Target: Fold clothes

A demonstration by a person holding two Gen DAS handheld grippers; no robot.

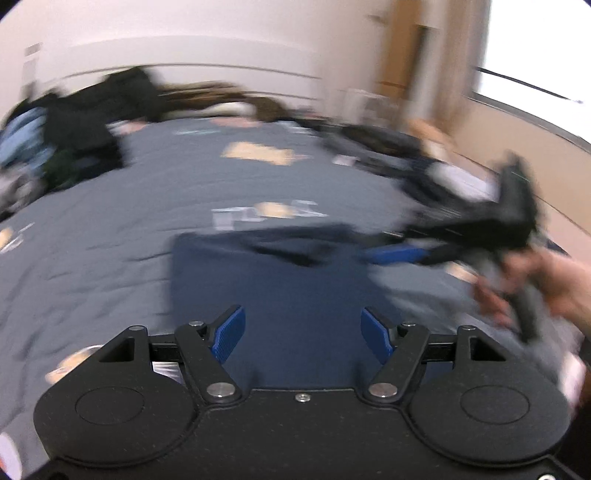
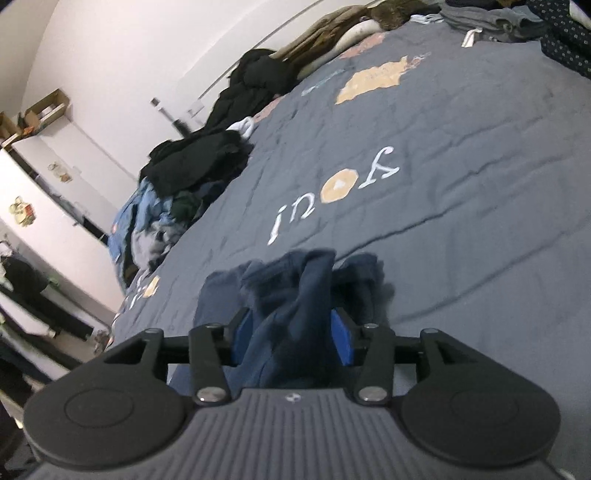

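Note:
A navy blue garment (image 1: 266, 280) lies on the grey bedspread (image 1: 92, 236). My left gripper (image 1: 301, 332) is open and empty, its blue pads wide apart just above the garment's near part. My right gripper (image 2: 291, 338) is shut on a bunched fold of the navy garment (image 2: 295, 295), which rises between the blue pads. In the left wrist view, which is blurred, the right gripper (image 1: 373, 255) reaches in from the right, held by a hand (image 1: 546, 284), at the garment's far right edge.
A pile of dark and blue clothes (image 2: 192, 173) lies along the bed's left side by the wall. More clothes (image 2: 517, 22) lie at the bed's far end. The bedspread (image 2: 461, 155) has white letters and tan patches. A white cabinet (image 2: 40, 206) stands at left.

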